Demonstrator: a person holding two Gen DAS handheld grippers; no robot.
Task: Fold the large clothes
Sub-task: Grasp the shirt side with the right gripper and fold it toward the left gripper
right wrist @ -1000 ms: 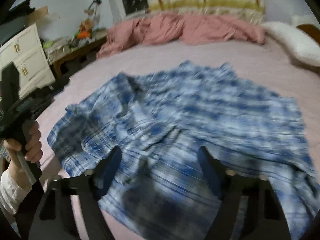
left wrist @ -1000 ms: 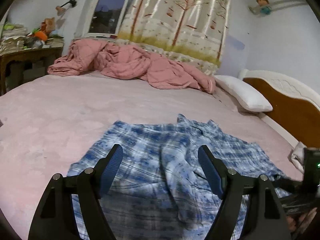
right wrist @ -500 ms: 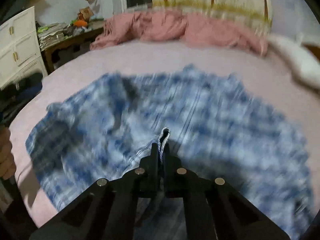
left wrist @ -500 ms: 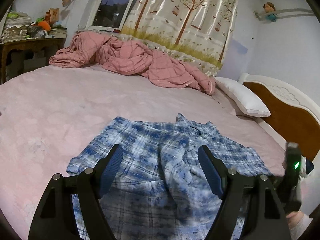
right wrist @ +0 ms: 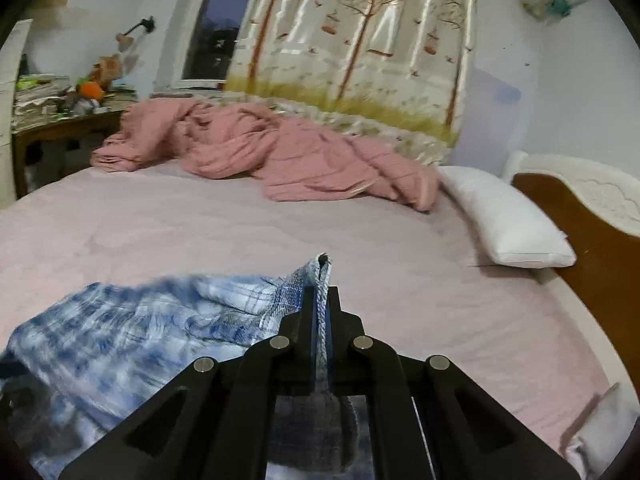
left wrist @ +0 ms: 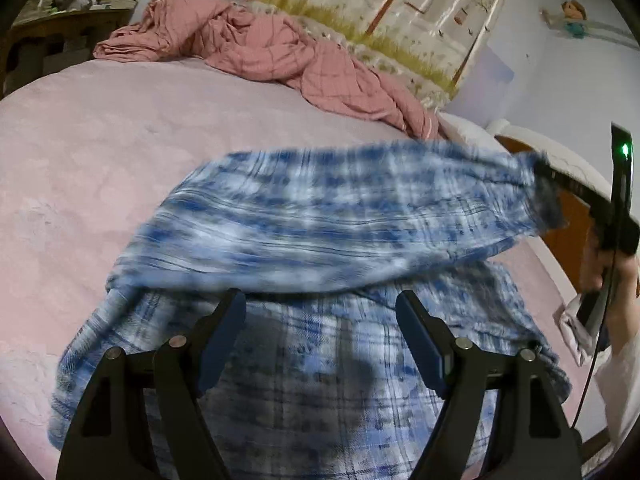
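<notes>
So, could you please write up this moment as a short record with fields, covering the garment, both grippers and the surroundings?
garment: blue plaid shirt, one part lifted and blurred, the rest flat on the bed
right gripper: shut on a shirt edge, holding it up
left gripper: open, above the flat part of the shirt, gripping nothing
far side of bed: pink quilt, bunched up
by the headboard: white pillow
fold: not yet complete
</notes>
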